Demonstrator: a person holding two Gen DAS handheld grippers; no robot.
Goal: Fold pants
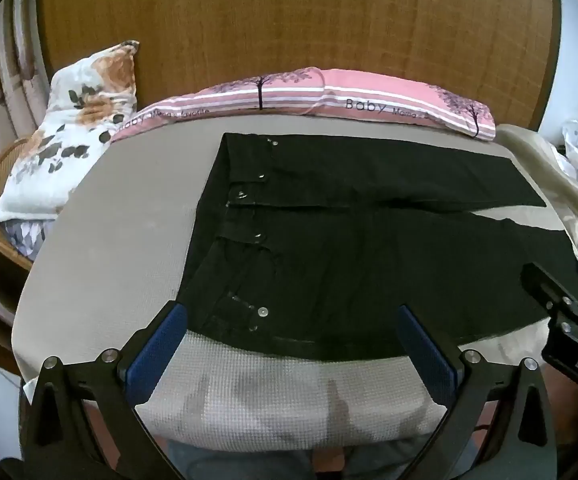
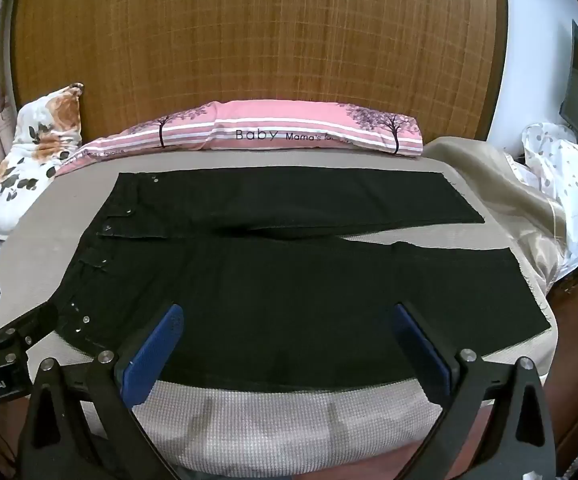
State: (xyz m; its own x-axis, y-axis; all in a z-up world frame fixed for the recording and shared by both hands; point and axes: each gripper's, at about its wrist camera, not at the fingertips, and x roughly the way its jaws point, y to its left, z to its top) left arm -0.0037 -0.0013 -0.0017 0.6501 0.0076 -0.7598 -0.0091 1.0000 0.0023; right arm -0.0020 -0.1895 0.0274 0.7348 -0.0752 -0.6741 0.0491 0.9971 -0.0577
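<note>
Black pants (image 2: 273, 280) lie flat on my grey waffle-textured bed surface (image 1: 113, 240), waist leftward. My left gripper (image 1: 293, 336) and right gripper (image 2: 289, 340) hover spread, holding nothing. Pink pillow (image 2: 289, 130) against wooden headboard (image 2: 249, 40).

Black denim pants (image 1: 349, 248) with silver rivets lie flat and unfolded, waistband to the left, both legs stretching right, slightly apart
</note>
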